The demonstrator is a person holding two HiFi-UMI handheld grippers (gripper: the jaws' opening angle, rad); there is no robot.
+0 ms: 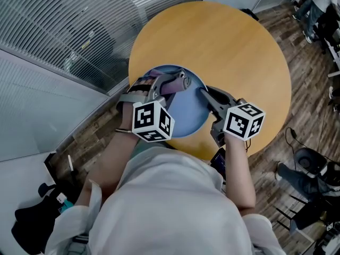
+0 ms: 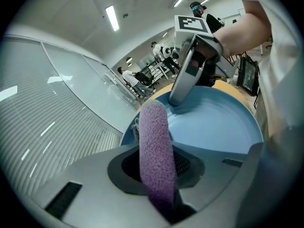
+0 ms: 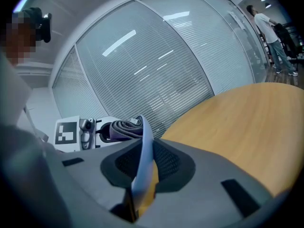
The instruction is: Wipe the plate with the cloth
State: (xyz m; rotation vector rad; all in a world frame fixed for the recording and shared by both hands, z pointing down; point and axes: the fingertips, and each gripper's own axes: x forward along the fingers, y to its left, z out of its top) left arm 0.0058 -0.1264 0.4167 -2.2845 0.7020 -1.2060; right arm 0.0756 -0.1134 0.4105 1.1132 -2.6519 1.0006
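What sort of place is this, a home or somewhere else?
Most likely an office or lab, not a home: glass walls with blinds, a round wooden table on plank flooring, and people by office chairs under ceiling strip lights.

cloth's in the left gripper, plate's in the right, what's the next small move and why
Probably sweep the cloth across the face of the plate with the left gripper. The cloth is clamped and sits at the plate's near rim, while the right gripper pinches the far rim, steadying it.

Bright ceiling strip lighting; fisheye edges dark.
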